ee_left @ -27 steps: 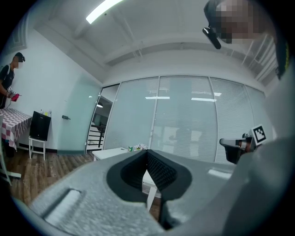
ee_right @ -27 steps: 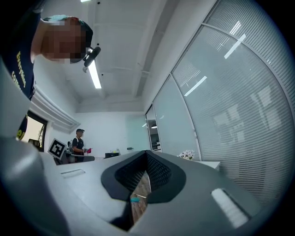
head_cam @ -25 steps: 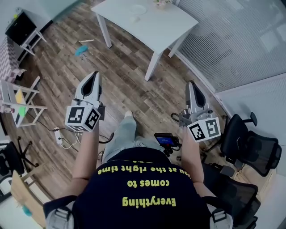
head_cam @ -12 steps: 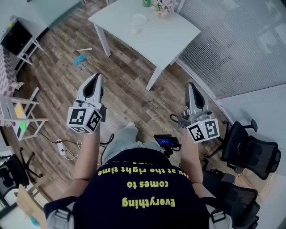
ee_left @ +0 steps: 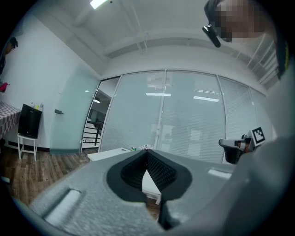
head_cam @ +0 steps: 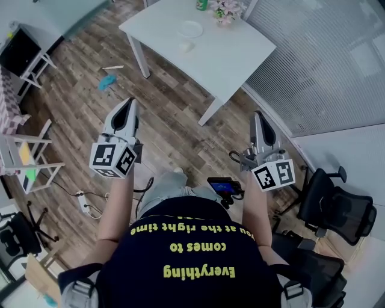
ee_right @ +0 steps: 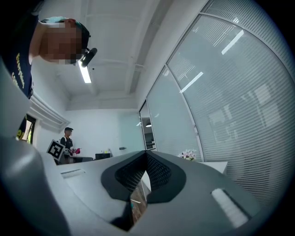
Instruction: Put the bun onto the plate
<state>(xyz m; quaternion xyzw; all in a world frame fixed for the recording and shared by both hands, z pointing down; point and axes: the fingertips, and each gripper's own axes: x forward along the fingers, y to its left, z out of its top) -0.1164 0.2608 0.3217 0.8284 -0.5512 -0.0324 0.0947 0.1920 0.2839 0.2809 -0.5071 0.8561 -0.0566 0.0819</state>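
Observation:
A white table (head_cam: 204, 42) stands ahead across the wood floor. On it lie a small white plate (head_cam: 190, 28) and, just in front of the plate, a pale bun (head_cam: 186, 46). Both grippers are held level at waist height, well short of the table. My left gripper (head_cam: 129, 104) is shut and empty; in the left gripper view its jaws (ee_left: 147, 155) meet at the tip with the table (ee_left: 115, 152) beyond. My right gripper (head_cam: 258, 115) is shut on nothing, its tips (ee_right: 146, 155) touching.
Pink flowers (head_cam: 224, 9) and a green object (head_cam: 203, 5) stand at the table's far edge. Blinds and a glass wall run along the right, with black office chairs (head_cam: 337, 207) below them. A white rack (head_cam: 24, 153), a black cabinet (head_cam: 23, 37) and a floor power strip (head_cam: 81, 201) lie left.
The table has slid lower and nearer in the head view, with more of its top showing. Both grippers keep the same pose and stay shut.

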